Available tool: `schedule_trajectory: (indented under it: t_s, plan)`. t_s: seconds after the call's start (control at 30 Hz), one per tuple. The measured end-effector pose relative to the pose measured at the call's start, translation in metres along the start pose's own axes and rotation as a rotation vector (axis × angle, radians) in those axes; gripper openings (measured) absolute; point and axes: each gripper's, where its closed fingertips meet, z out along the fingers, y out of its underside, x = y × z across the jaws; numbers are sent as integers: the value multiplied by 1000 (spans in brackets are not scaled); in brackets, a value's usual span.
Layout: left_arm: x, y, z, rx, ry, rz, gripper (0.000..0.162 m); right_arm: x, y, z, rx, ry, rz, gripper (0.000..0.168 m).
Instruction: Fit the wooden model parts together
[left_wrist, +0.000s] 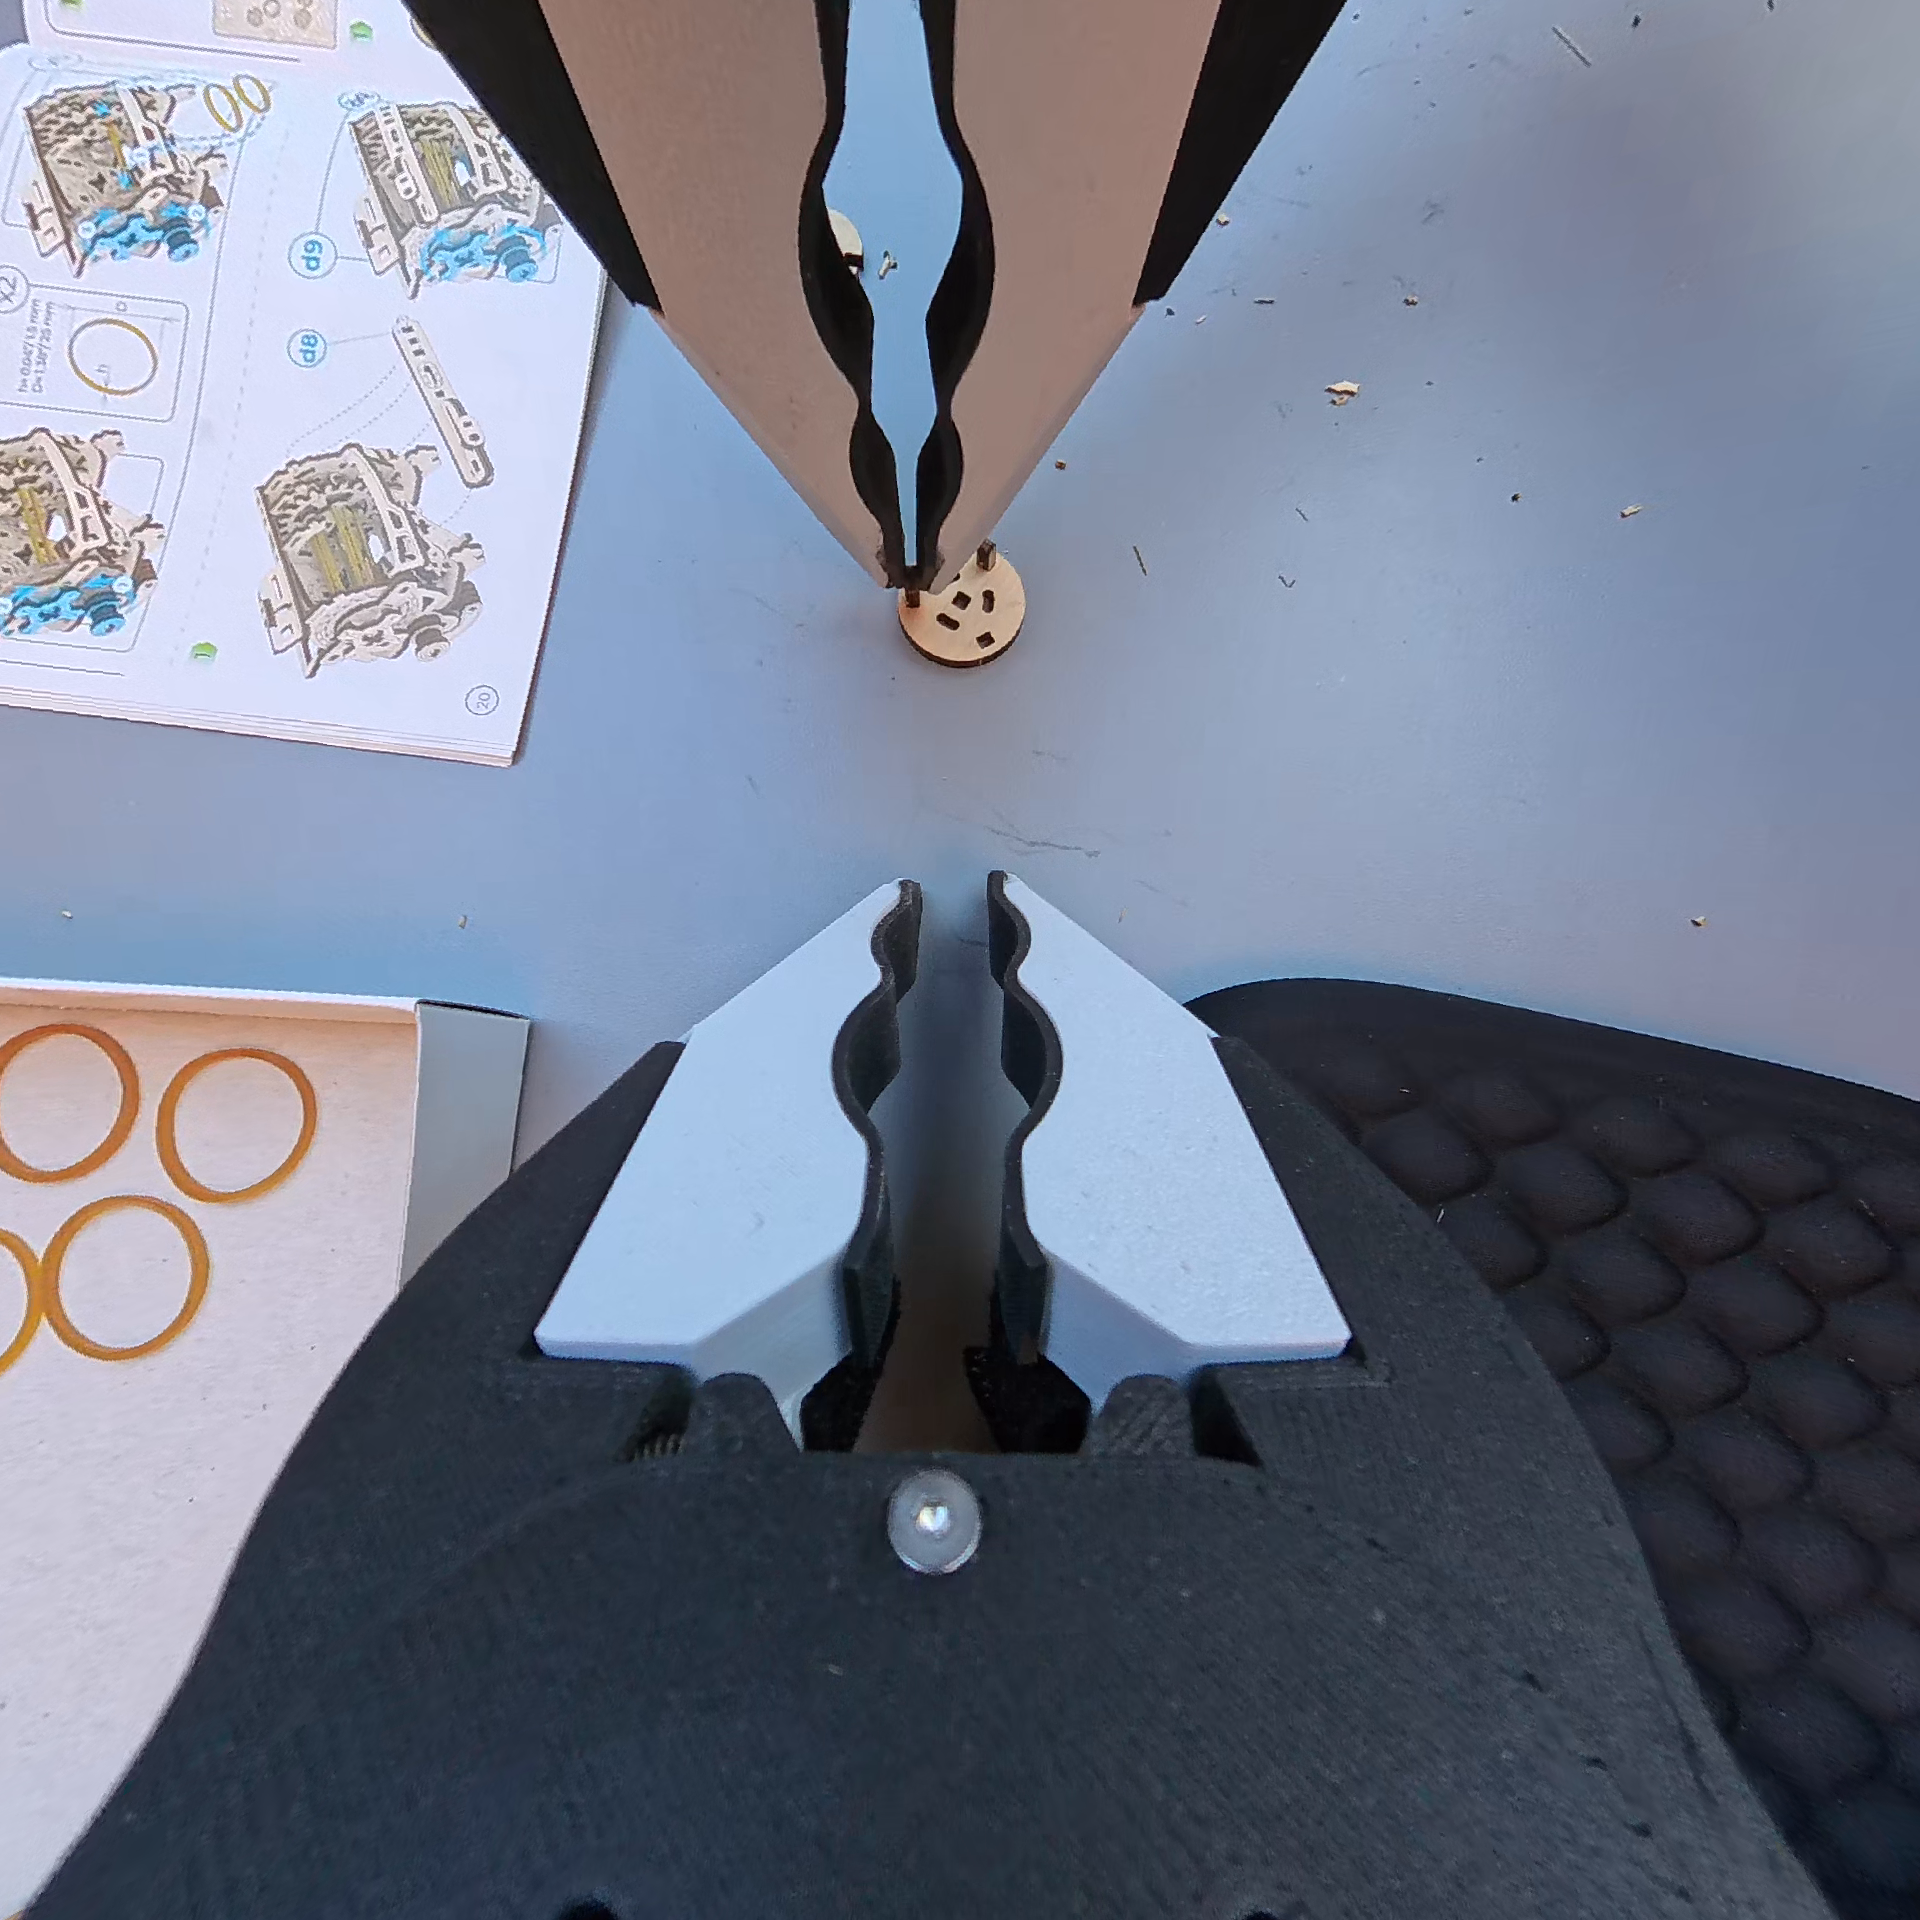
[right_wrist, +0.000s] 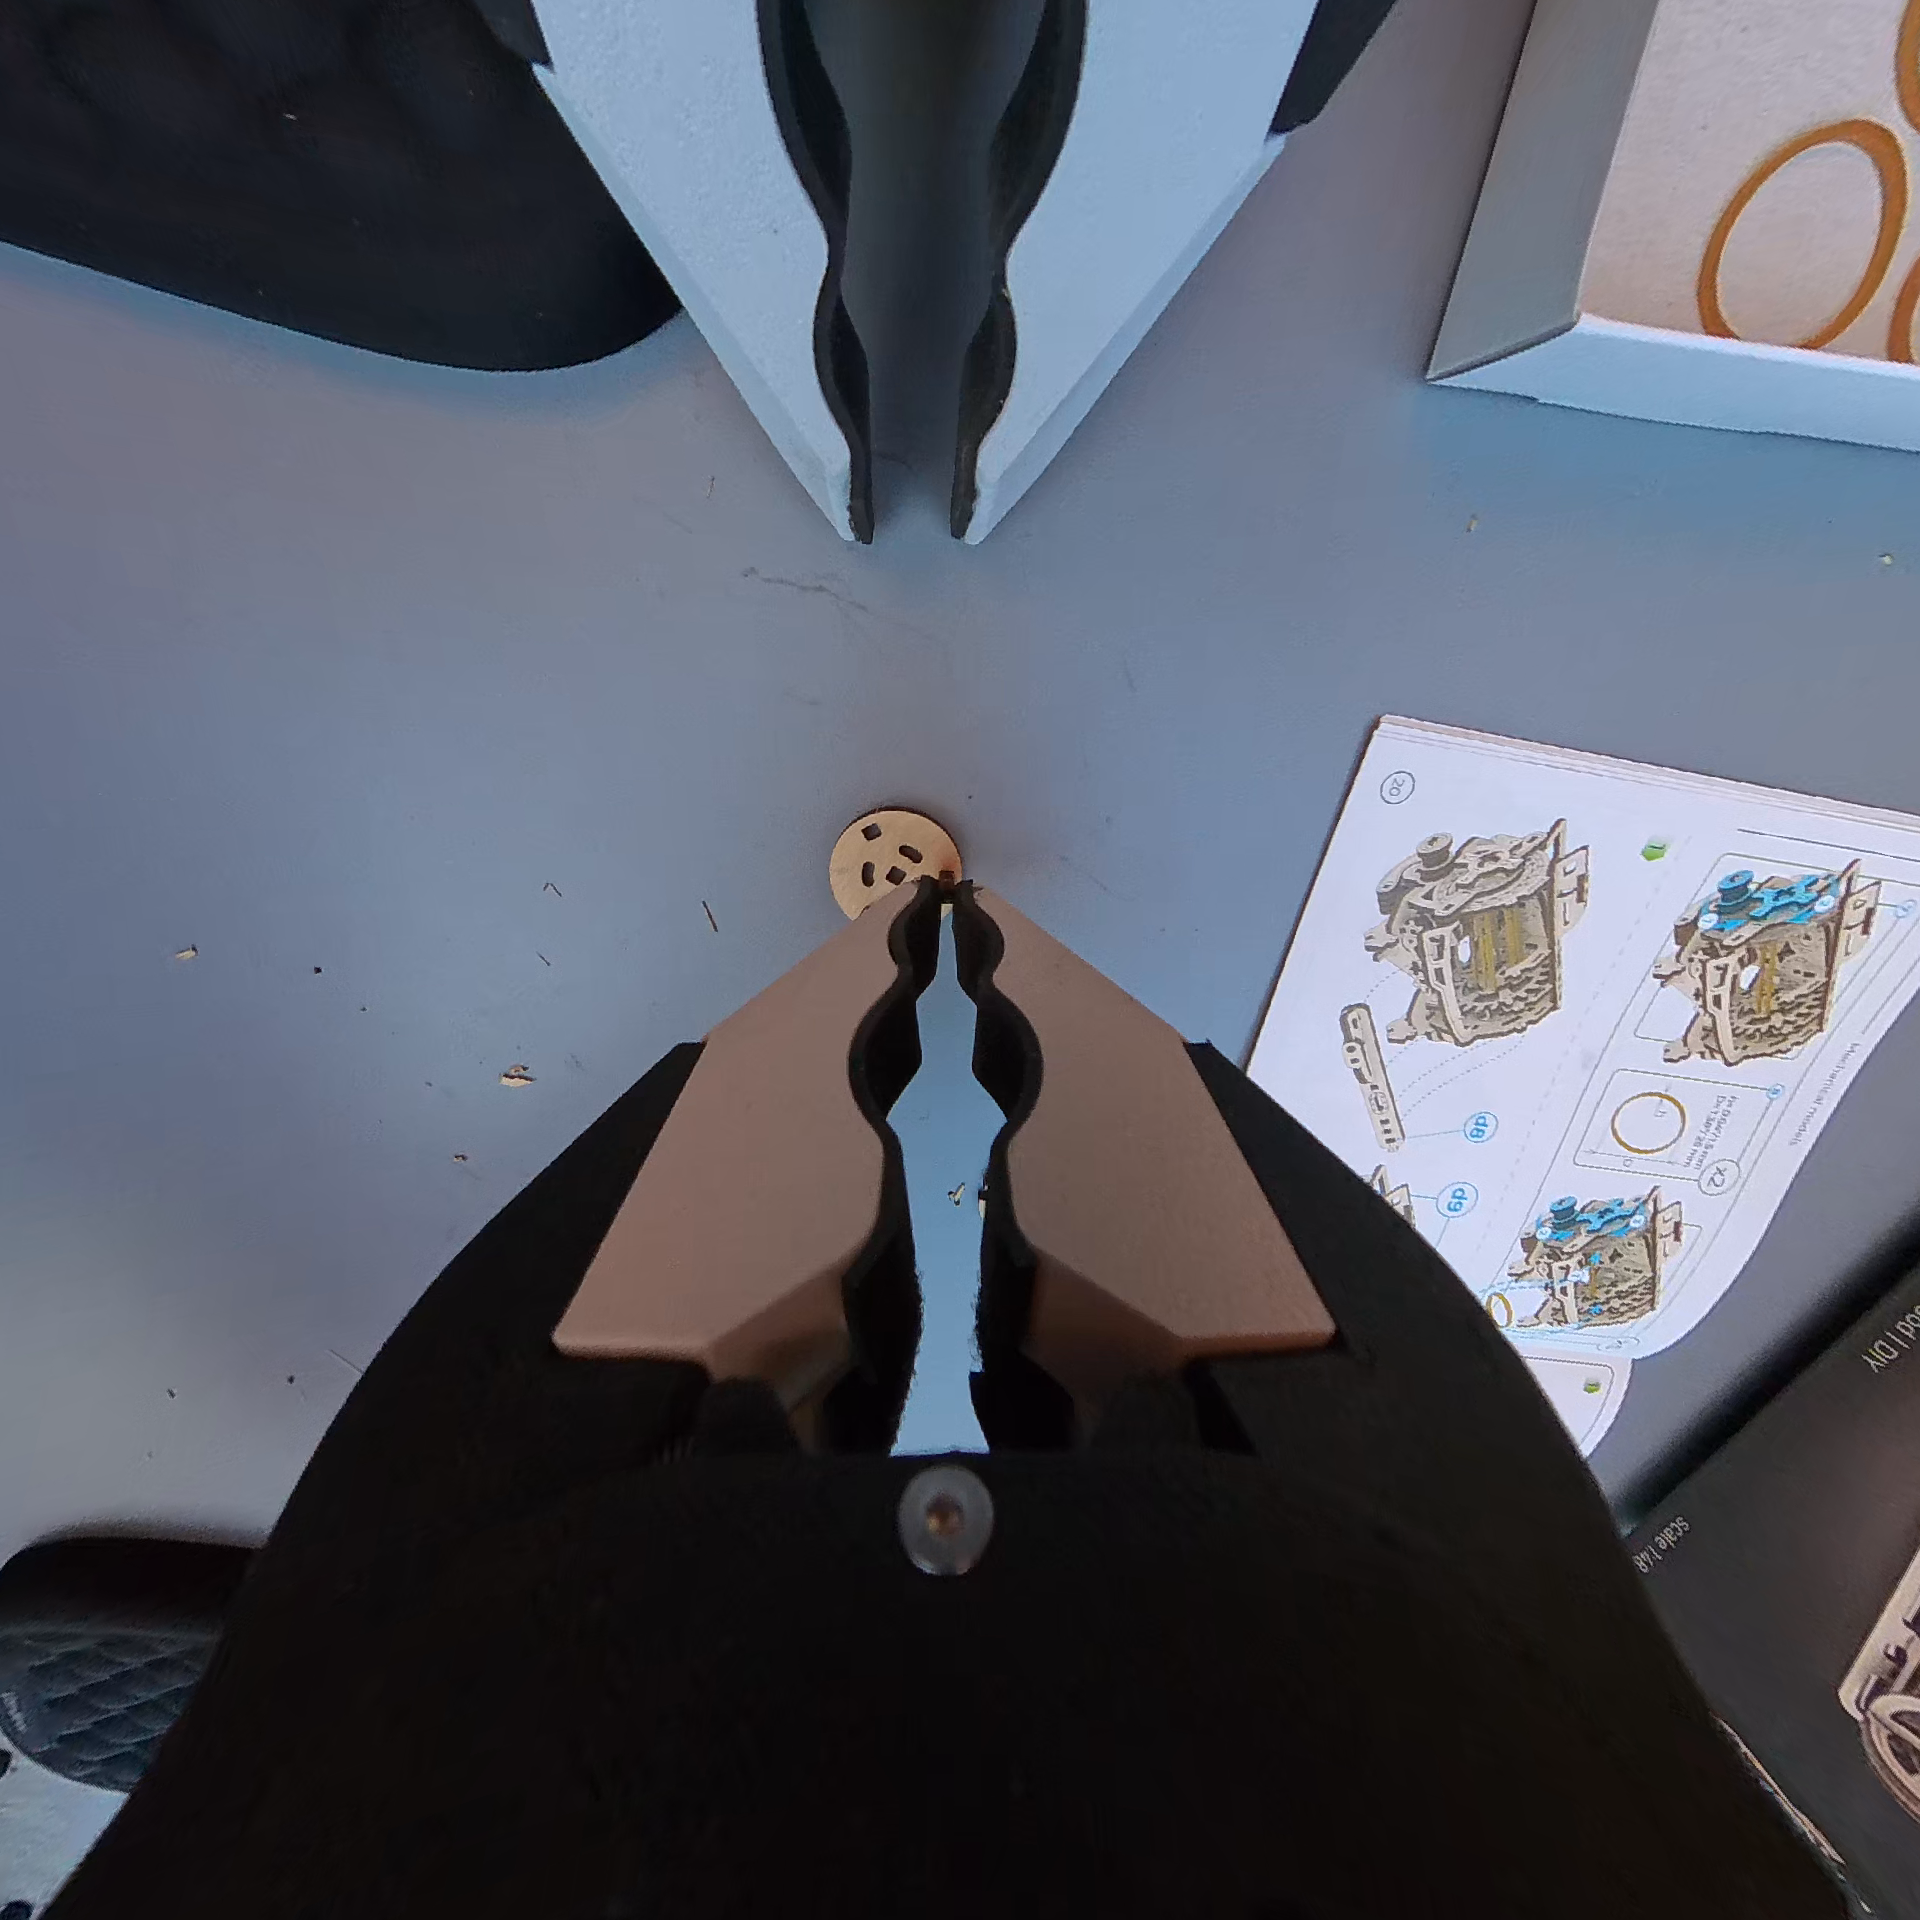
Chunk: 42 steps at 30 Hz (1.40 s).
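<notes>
A small round wooden disc (left_wrist: 971, 618) with several slots lies flat on the blue-grey table (left_wrist: 1351, 727). One short peg (left_wrist: 987, 551) stands upright in its far side. My right gripper (left_wrist: 914, 574), with tan fingers, comes down from the top and is shut on another small wooden peg (left_wrist: 912, 595), held at the disc's edge. In the right wrist view the right gripper (right_wrist: 945, 888) pinches the peg right over the disc (right_wrist: 883, 857). My left gripper (left_wrist: 954, 883), with white fingers, is open and empty, apart from the disc; it also shows in the right wrist view (right_wrist: 912, 525).
An open instruction booklet (left_wrist: 260, 364) (right_wrist: 1558, 1039) lies beside the work spot. A box lid with rubber bands (left_wrist: 156, 1143) (right_wrist: 1766, 208) and a black textured cushion (left_wrist: 1610, 1299) (right_wrist: 260, 177) flank the left gripper. A dark box (right_wrist: 1818, 1558) sits near the right gripper. Wood crumbs dot the table. One gripper's finger ends stand about 6 centimeters off the other's.
</notes>
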Motion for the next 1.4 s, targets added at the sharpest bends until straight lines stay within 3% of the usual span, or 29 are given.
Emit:
schedule_trajectory:
  t_s: [0.23,0.43,0.57,1.1,1.27,1.4]
  plan:
    - [4,7,-9,-29,20,-5,10,1,1,0,-21,19,-18,1]
    - [50,-8,-49,125,340,-121,16,1,0,0,-73,40,-56,1]
    - [54,-20,-57,204,373,-100,18,1,1,0,-97,74,-94,1]
    - [40,-11,-41,127,295,-111,20,0,5,-2,-53,80,-78,2]
    - [13,-33,-29,201,142,-76,20,-1,-12,-24,122,157,-111,2]
    - [6,-60,-34,349,134,-107,22,-6,-25,-50,284,290,-200,2]
